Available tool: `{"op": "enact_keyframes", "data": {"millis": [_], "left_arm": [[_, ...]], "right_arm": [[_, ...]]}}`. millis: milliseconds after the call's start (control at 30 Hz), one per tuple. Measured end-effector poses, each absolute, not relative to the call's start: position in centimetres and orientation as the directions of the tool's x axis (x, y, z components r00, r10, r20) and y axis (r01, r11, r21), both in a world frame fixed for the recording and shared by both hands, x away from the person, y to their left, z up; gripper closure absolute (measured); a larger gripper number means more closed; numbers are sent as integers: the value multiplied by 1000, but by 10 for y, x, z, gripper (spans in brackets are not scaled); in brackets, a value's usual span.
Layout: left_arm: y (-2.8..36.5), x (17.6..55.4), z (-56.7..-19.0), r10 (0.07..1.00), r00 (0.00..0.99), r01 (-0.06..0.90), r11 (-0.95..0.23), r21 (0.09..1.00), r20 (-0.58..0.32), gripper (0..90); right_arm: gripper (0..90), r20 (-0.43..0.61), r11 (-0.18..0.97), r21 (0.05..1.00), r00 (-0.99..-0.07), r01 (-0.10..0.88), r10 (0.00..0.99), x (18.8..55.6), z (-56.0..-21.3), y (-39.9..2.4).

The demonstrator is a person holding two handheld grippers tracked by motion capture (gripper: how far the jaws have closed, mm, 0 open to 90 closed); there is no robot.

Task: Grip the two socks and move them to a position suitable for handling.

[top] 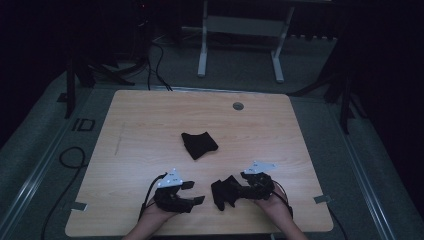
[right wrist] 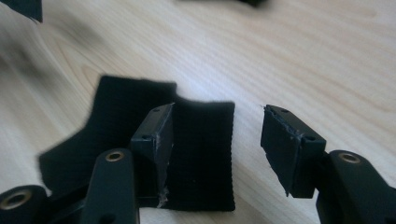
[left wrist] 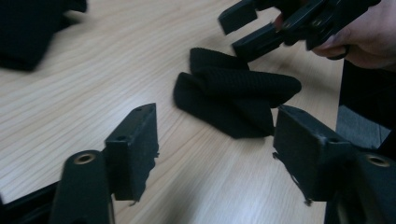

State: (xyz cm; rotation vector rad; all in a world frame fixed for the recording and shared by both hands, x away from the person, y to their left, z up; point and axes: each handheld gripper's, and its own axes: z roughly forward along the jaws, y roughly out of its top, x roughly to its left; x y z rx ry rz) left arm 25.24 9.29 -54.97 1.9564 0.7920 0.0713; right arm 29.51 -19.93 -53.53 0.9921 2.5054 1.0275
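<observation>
Two black cloth pieces can be seen on the wooden desk [top: 150, 120]. One folded black cloth [top: 199, 144] is laid near the middle of the desk, well apart from both hands. The other, a crumpled black cloth [top: 223, 193], is found at the near edge, between the two sets of tongs and just in front of the right one.

The left tongs [top: 192, 192] are held low over the desk at the near edge, pointed toward the crumpled cloth [left wrist: 233, 100]. In the left gripper view the jaws are seen spread apart with bare wood between them; nothing is clamped, and the cloth lies a bit beyond the tips.

The right tongs [top: 240, 189] are held right at the crumpled cloth [right wrist: 196, 154]. In the right gripper view the jaws are parted too: one jaw is seen over the ribbed fabric, the other over bare wood beside it, with a clear gap between pads, so the cloth isn't pinched. Whether that one jaw is actually touching the fabric can't be told.

The right tongs [left wrist: 252, 28] are also caught in the left gripper view, just beyond the cloth, with the person's hand [left wrist: 369, 37] wrapped around them.

A small round grommet [top: 238, 106] is set into the far side of the desk.
</observation>
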Motion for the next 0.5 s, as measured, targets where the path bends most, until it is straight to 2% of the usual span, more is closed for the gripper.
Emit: {"op": "enact_keyframes", "data": {"millis": [167,267,333,400,500], "left_arm": [[73,259,-556,529,810,493,-382,781,-252,371],[65,264,-562,528,814,495,-416,763,-241,418],[62,268,-566,534,810,501,-418,758,-242,421],[59,272,-569,540,809,504,-429,750,-235,422],[53,279,-570,537,814,497,-446,744,-222,421]], "right_arm": [[496,13,544,659,-731,520,682,299,-551,-198],[583,13,546,653,-728,526,686,299,-556,-199],[690,6,545,658,-727,520,687,298,-557,-199],[757,-9,554,658,-730,510,683,296,-557,-198],[807,-33,571,660,-740,489,672,294,-557,-195]]}}
